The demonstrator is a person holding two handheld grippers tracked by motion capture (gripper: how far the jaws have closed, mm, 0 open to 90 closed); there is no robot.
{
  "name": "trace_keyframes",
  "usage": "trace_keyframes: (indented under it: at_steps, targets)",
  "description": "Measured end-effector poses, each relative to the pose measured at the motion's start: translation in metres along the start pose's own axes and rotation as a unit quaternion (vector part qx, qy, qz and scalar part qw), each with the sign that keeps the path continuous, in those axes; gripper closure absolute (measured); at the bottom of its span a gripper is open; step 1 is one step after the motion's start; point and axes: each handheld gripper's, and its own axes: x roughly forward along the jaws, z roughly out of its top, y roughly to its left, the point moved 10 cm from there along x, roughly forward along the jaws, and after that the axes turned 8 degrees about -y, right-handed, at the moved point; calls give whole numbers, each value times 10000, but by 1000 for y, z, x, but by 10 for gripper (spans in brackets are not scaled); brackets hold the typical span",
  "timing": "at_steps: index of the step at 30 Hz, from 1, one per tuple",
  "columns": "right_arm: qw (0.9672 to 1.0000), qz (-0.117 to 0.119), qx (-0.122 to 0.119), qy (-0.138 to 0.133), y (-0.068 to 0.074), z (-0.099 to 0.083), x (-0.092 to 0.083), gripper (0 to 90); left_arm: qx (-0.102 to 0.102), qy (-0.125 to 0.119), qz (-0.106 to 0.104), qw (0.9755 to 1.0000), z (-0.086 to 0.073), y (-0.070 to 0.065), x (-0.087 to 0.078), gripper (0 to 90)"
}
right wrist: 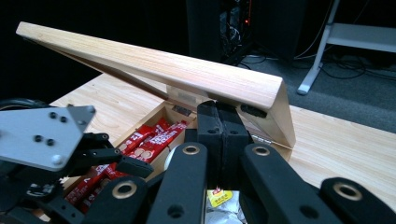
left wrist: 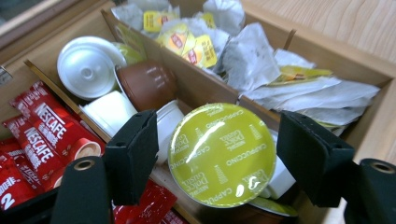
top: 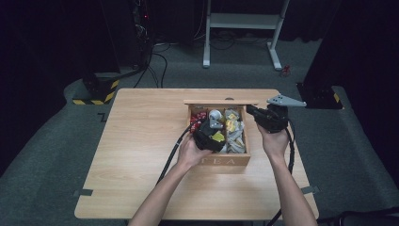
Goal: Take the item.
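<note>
A dark room with grey carpet surrounds your wooden table (top: 141,155), on which the tea box (top: 225,160) stands with its lid (right wrist: 154,65) raised. Your left gripper (left wrist: 215,158) hangs inside the box, its 2 jaws spread to either side of the green capsule (left wrist: 222,154), which lies in the middle compartment beside red sachets (left wrist: 42,135). Your right gripper (right wrist: 223,126), jaws pressed together, sits under the lid. The step in hand appears to be grasping the capsule: next, close on its rim squarely, then lift clear.
</note>
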Motion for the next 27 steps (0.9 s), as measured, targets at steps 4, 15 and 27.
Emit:
trace_keyframes:
  at_steps: [4, 15, 27]
  targets:
    - [10000, 8, -4, -5, 0, 1, 0, 900, 22, 131, 4, 9999, -4, 0, 5, 323]
    - [10000, 12, 7, 7, 0, 0, 0, 900, 50, 193, -60, 9998, -5, -1, 5, 380]
    - [10000, 30, 19, -15, 0, -1, 0, 900, -34, -190, -155, 9997, 6, 0, -12, 382]
